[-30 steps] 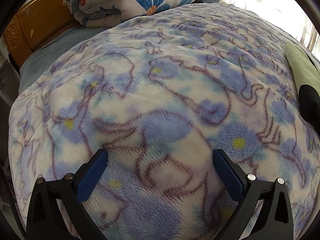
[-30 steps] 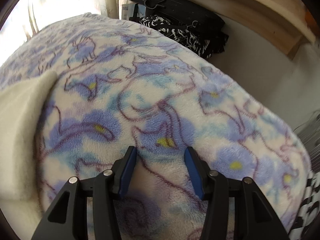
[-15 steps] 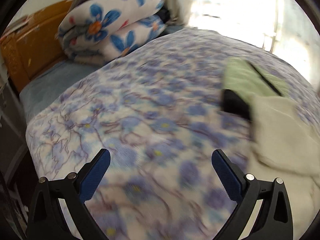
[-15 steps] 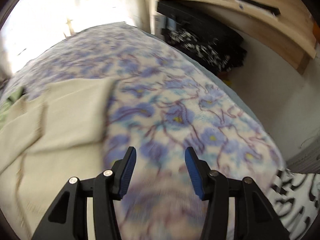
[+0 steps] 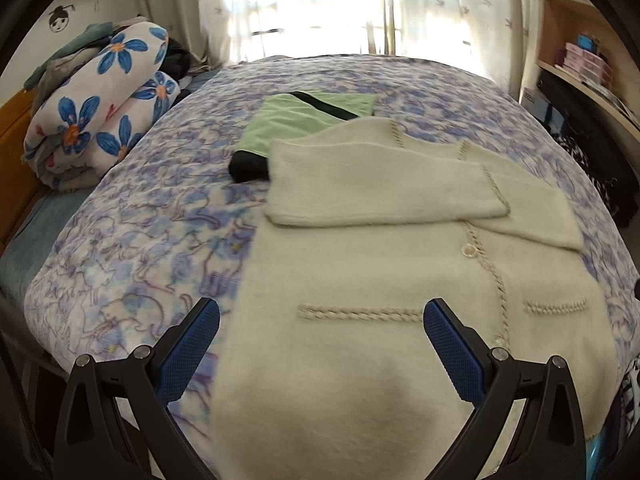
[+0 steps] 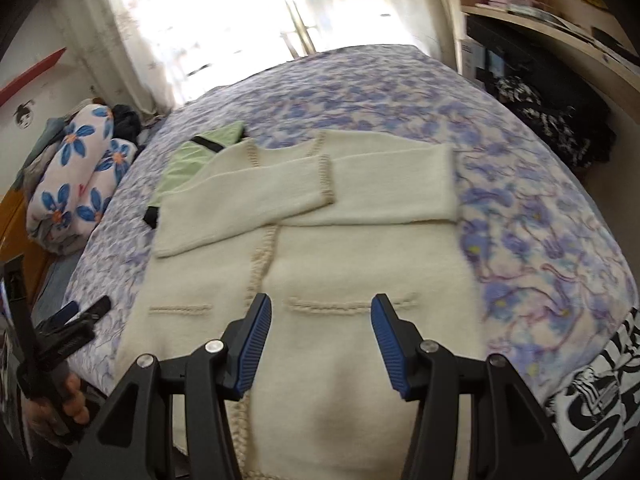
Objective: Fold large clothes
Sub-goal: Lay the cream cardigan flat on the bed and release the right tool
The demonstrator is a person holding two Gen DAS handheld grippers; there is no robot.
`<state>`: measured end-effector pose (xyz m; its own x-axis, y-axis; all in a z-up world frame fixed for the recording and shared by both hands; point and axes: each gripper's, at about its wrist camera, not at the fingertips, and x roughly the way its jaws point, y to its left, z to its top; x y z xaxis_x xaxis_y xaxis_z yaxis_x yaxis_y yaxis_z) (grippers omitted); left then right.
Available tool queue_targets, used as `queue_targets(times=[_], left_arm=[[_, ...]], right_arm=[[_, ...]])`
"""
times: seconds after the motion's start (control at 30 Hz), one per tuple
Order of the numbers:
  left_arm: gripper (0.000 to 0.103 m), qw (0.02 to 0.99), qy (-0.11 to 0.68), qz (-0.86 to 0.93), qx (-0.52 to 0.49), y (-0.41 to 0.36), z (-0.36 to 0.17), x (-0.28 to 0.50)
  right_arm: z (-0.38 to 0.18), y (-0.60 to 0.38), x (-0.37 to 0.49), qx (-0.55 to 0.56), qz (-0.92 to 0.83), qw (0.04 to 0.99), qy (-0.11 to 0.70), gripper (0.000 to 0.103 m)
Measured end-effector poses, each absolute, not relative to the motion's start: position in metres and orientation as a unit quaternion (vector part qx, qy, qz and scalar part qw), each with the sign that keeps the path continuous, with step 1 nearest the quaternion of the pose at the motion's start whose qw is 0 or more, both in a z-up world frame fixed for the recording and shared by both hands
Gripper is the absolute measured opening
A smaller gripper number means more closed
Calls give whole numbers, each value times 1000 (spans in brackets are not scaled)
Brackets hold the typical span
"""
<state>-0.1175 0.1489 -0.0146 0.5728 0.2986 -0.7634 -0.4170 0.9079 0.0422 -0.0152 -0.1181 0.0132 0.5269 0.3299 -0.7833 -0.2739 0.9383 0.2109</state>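
A cream knitted cardigan (image 5: 384,264) lies flat on the bed with both sleeves folded across its chest; it also shows in the right wrist view (image 6: 340,240). My left gripper (image 5: 320,340) is open and empty, held above the cardigan's lower left part. My right gripper (image 6: 320,332) is open and empty above the cardigan's lower hem area. The left gripper also shows at the left edge of the right wrist view (image 6: 76,316), held in a hand.
The bed carries a blue floral fleece blanket (image 5: 160,216). A green and black garment (image 5: 296,120) lies beyond the cardigan. A rolled flowered quilt (image 5: 92,104) sits at the left. A wooden shelf (image 6: 560,40) and dark bags (image 6: 552,124) stand right.
Both grippers have pulled back and up from close over the blanket at the bed's sides. The whole cardigan has come into view below them. Both stay open.
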Motion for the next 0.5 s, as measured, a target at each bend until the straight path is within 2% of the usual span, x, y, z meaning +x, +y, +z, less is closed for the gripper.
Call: queue_targets(times=[0.2, 0.5], left_arm=[[101, 878, 436, 180, -87, 127, -30, -122], [101, 865, 459, 180, -88, 124, -48, -147]], right_arm=[[-4, -89, -35, 10, 196, 866, 461, 52], [-28, -96, -58, 1, 191, 865, 465, 52]])
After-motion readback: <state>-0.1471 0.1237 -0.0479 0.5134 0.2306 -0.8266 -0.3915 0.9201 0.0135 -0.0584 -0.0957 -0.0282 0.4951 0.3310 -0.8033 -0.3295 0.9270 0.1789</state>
